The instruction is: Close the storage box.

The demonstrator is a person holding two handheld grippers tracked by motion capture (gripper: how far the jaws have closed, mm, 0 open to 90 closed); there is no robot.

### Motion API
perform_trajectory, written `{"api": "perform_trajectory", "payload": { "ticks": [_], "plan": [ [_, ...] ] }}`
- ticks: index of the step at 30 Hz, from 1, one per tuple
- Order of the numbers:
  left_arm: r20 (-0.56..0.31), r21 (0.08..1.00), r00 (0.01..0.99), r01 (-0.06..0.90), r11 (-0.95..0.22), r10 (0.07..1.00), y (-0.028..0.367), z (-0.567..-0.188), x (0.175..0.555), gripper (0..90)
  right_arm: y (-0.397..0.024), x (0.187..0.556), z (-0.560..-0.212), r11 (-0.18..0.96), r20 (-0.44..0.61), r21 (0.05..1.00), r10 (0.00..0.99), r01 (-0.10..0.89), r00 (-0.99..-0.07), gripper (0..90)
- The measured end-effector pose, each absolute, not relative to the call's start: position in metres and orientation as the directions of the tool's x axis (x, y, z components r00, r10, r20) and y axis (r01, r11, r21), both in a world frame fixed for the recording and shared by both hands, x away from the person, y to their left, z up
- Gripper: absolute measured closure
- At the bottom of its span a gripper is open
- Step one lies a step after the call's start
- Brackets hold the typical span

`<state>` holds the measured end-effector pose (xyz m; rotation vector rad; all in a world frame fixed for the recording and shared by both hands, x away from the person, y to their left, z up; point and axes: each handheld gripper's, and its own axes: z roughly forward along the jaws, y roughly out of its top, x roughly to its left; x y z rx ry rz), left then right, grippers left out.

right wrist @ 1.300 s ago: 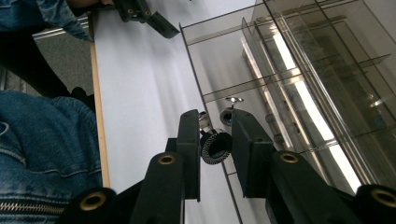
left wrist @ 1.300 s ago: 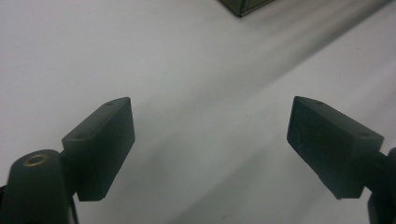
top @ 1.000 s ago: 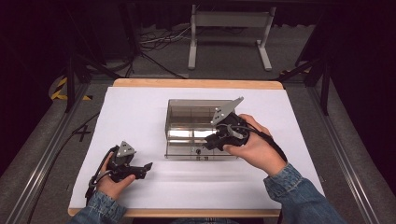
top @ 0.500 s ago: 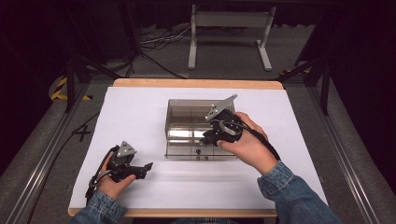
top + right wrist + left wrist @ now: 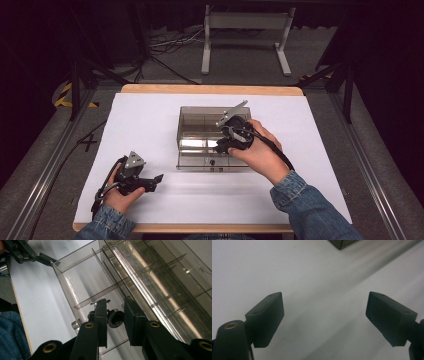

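A smoked clear plastic organiser box (image 5: 200, 111) with thin dividers stands open in the middle of the white table. My right gripper (image 5: 223, 146) reaches down into its front right part. In the right gripper view the right gripper (image 5: 115, 308) is shut on a small black knurled wheel (image 5: 116, 319) with a metal piece behind it, just above a front compartment (image 5: 95, 280). My left gripper (image 5: 155, 182) rests on the table at the front left, well apart from the box. The left gripper (image 5: 323, 312) is open, with only bare white table between its jaws.
The white table top (image 5: 320, 150) has bare room on both sides of the box and in front of it. A small metal latch (image 5: 212, 162) sits on the box's front wall. Dark floor, cables and a grey stand (image 5: 245, 40) lie beyond the far edge.
The right hand has shifted a little to the left and down over the box with the wheel still in its jaws. The left hand has stayed put.
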<state>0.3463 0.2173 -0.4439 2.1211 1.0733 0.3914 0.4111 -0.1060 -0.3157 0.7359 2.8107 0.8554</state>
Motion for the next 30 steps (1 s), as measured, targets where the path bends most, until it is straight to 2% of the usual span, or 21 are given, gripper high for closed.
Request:
{"api": "perform_trajectory", "payload": {
  "ticks": [30],
  "plan": [
    [-0.048,0.714,0.608,0.576,-0.399,0.792,0.217,-0.444,0.346,15.8,-0.1,0.417,-0.343,0.773,0.007,0.464,0.485,0.433,-0.874,74.0]
  ]
}}
